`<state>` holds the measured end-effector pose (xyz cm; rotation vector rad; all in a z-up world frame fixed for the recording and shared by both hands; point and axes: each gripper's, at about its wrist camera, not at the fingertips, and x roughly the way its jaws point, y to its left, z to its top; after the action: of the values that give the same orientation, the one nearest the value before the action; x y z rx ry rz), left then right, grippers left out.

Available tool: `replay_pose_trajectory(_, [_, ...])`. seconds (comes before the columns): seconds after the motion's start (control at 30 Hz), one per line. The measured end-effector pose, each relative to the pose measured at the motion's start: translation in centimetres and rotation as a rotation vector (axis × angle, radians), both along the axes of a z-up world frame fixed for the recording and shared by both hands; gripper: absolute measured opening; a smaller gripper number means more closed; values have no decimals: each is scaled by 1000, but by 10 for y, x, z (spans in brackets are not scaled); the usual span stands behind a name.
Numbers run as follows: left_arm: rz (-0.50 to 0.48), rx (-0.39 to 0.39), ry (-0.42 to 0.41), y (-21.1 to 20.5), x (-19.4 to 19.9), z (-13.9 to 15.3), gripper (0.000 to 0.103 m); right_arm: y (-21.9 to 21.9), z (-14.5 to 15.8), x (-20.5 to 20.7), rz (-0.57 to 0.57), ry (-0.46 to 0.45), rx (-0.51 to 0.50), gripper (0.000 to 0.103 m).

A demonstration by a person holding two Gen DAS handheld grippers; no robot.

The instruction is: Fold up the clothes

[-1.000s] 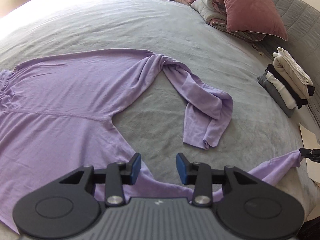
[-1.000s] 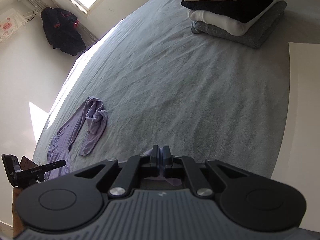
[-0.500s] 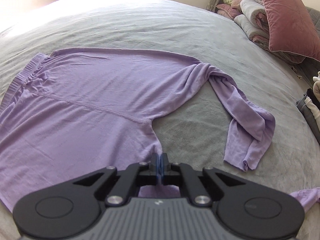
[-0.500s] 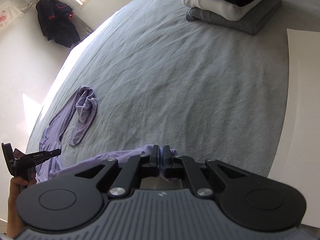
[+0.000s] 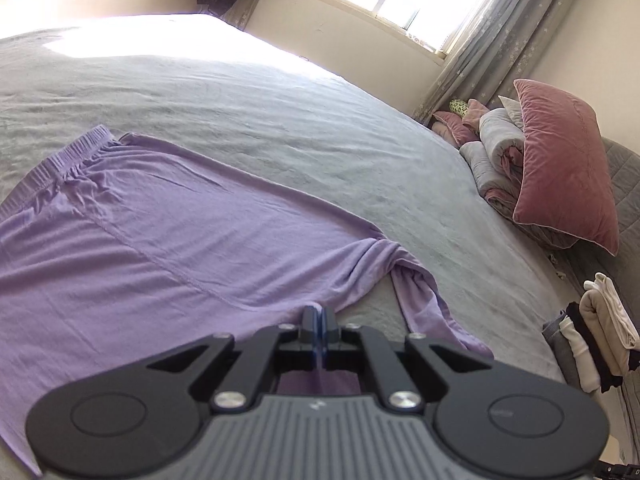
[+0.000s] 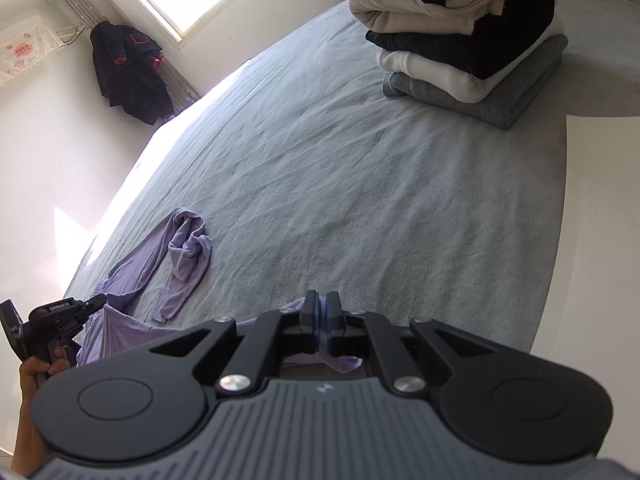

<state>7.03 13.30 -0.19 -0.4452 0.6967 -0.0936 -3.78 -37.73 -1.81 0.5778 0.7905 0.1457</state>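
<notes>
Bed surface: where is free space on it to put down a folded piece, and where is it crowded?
Free: the grey bed cover between the purple top's loose sleeve and the stack of folded clothes; also beyond the purple top toward the window. Crowded: the pillow pile.

The purple top [image 5: 168, 240] runs off the left edge, its near hem hidden behind the left hand-held gripper [image 5: 319, 320].

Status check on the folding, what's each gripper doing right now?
Left gripper shut on purple top. Right gripper shut on its other sleeve. Far sleeve crumpled. Nothing in the way.
</notes>
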Motion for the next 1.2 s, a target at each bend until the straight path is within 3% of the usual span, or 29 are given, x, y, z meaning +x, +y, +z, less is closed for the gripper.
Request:
replay_pose_trajectory(0.23, [20, 126, -33, -8, 11, -15, 2, 2, -14, 18, -19, 26, -35, 3])
replay_pose_trajectory(0.4, [-8, 138, -20, -10, 11, -20, 4, 4, -14, 23, -13, -5, -60, 10])
replay_pose_trajectory(0.43, [-24, 137, -30, -10, 8, -17, 10, 3, -14, 22, -14, -6, -62, 16])
replay_pose_trajectory(0.53, [-71, 134, -60, -11, -2, -8, 32, -1, -13, 19, -19, -4, -61, 16])
replay_pose_trajectory(0.57, [-87, 133, -70, -11, -5, -5, 34, -2, -13, 16, -21, -5, -58, 18])
replay_pose_trajectory(0.6, [-109, 136, -80, -13, -9, -3, 35, -3, -13, 14, -23, -6, -56, 20])
replay_pose_trajectory(0.67, [-158, 148, -99, -16, -19, 1, 37, 0, -11, 6, -19, -12, -72, 41])
replay_pose_trajectory(0.97, [-368, 172, -115, -34, -60, 5, 40, 19, -8, -20, 33, -12, -127, 43])
replay_pose_trajectory(1.2, [-642, 211, -175, -66, -95, 6, 41, 35, -15, -26, 96, 6, -185, 43])
